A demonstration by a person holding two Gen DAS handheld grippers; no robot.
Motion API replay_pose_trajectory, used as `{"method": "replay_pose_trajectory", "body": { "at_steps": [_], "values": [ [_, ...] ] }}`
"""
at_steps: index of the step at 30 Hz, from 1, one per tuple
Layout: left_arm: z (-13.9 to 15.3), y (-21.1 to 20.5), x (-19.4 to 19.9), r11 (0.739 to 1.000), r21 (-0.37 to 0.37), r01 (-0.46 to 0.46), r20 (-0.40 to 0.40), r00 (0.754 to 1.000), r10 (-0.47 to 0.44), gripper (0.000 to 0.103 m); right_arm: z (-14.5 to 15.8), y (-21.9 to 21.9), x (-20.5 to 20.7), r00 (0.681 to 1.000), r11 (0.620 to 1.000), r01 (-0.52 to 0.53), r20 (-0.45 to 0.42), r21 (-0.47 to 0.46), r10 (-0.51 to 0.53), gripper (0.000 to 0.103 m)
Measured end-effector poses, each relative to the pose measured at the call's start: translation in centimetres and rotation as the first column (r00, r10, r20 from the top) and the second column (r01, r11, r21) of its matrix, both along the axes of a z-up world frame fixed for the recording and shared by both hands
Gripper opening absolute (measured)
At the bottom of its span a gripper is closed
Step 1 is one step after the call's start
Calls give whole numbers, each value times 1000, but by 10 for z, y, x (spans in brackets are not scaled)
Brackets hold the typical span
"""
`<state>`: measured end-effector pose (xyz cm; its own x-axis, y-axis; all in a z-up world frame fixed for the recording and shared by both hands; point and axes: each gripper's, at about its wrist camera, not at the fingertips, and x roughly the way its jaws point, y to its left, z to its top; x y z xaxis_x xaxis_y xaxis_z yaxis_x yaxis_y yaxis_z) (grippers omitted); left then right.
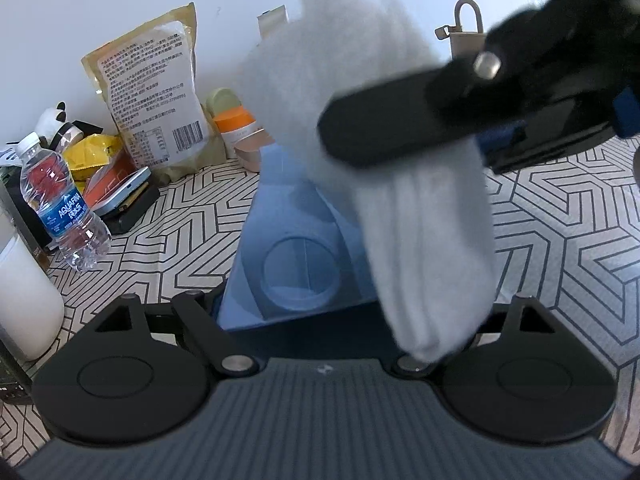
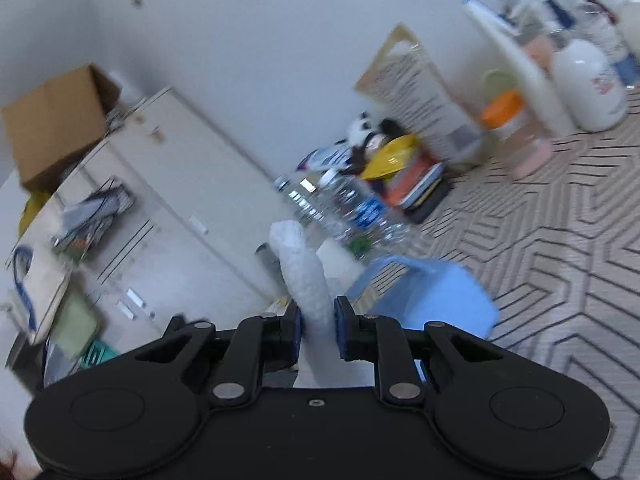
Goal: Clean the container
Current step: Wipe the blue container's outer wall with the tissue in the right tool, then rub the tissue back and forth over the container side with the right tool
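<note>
Right gripper (image 2: 318, 330) is clamped on a white cloth (image 2: 306, 276). Whether the left gripper (image 1: 320, 312) is shut cannot be told. Between its fingers a pale blue container (image 1: 296, 240), smooth with a round recess, is seen on the patterned table (image 1: 560, 240), the cloth draped over it.

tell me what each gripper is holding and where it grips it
The right gripper pinches the white cloth around its bunched middle. The left gripper holds the blue container at its near end; the exact contact is hidden.
</note>
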<state>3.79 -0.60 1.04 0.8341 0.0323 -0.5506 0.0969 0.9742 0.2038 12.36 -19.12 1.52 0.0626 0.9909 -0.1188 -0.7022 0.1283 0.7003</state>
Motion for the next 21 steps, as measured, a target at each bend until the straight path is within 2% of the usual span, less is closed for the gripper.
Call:
{"method": "replay_pose_trajectory", "body": {
  "at_steps": [6, 15, 21],
  "values": [
    [0, -1, -1, 1000, 10, -11, 8, 1000, 11, 84, -7, 7, 7, 997, 993, 78, 13, -88, -77, 21],
    [0, -2, -1, 1000, 18, -11, 5, 1000, 11, 84, -10, -1, 13, 992, 986, 127, 14, -106, -126, 21],
    [0, -3, -2, 1000, 21, 1, 4, 1000, -1, 84, -16, -5, 16, 987, 975, 155, -7, -158, -158, 25]
  ]
}}
